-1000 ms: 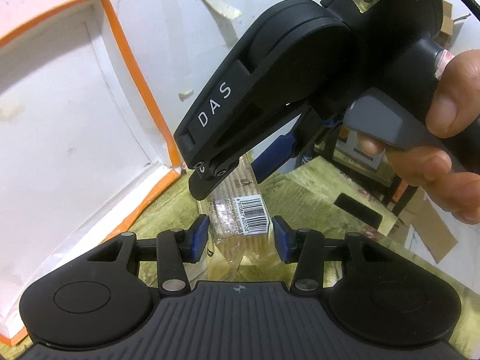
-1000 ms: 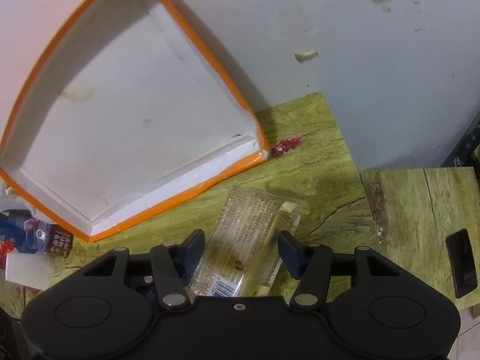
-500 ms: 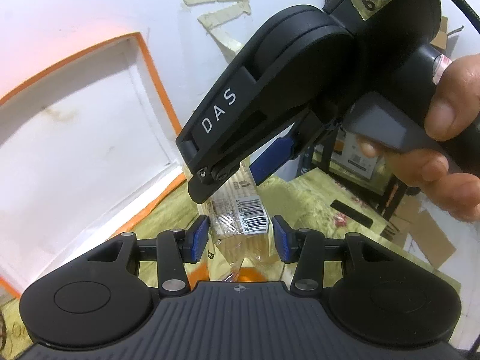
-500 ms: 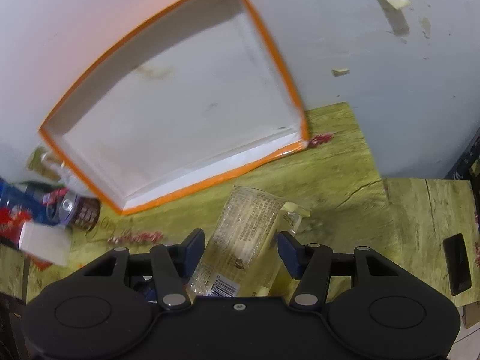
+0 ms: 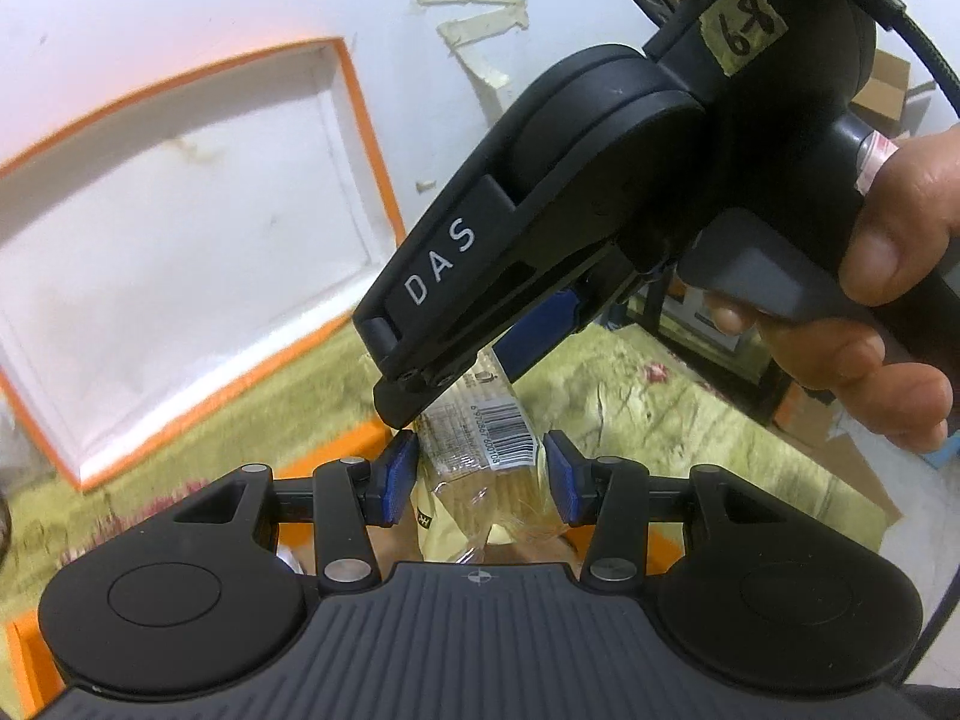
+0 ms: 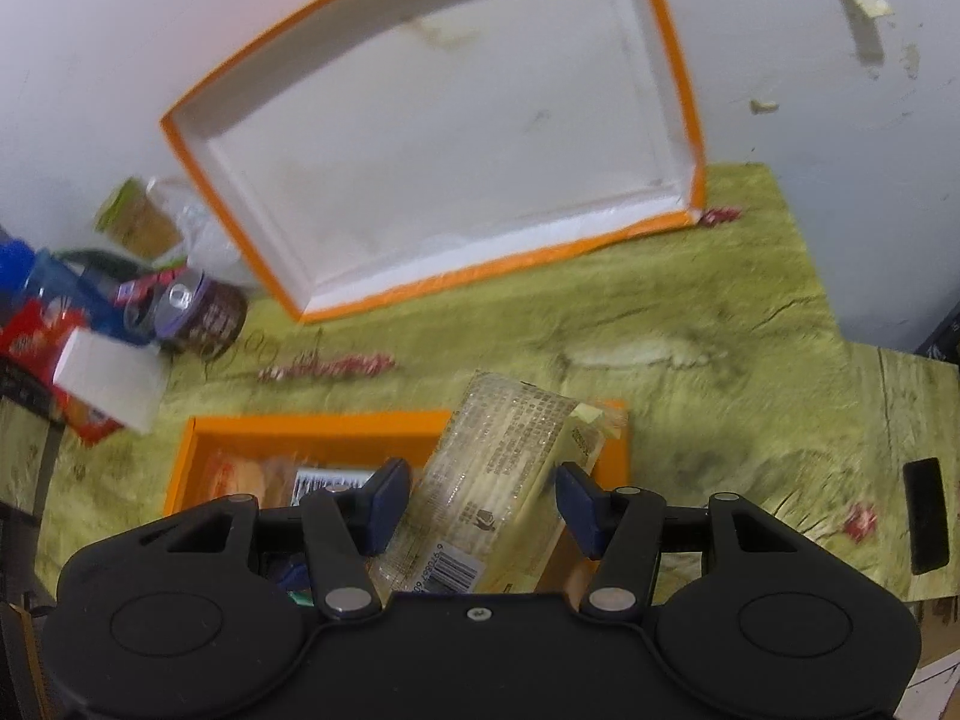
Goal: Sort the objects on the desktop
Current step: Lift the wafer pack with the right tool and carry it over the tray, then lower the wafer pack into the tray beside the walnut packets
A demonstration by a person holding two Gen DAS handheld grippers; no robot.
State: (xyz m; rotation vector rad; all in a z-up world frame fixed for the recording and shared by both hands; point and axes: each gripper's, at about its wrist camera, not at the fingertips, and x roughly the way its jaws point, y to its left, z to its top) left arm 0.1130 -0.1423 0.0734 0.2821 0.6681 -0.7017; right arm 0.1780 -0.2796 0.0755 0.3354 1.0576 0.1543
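**A:** Above the yellow-green tabletop [image 6: 690, 312], we held one clear snack packet [image 6: 492, 468] between two hand-held grippers. In the right wrist view the packet ran up from the camera, tilted to the right, over the near orange box [image 6: 312, 429] that lay open below it. The right gripper [image 6: 483, 507] had its blue pads on either side of the packet's near end, narrowed about it; from this view alone we could not tell how firmly they pressed.

**B:** From the left wrist view we saw the same packet [image 5: 480, 438], barcode up, with the left gripper [image 5: 480, 471] closed on its other end, pads against both sides. The right gripper [image 5: 480, 372] came down from the upper right, a hand [image 5: 888, 276] wrapped round its handle and trigger.

**A:** Beyond the packet, the large white tray with the orange rim [image 6: 456, 138] leaned up against the white wall [image 6: 810, 90] at the far side. To its left we saw a heap of goods: a dark can [image 6: 207, 312], a white carton [image 6: 108, 378], a red packet [image 6: 36, 330].

**B:** Inside the near box some wrapped items [image 6: 258, 477] already lay, partly hidden behind the right gripper. A black slab [image 6: 927, 516] sat far right on the table's lower section.
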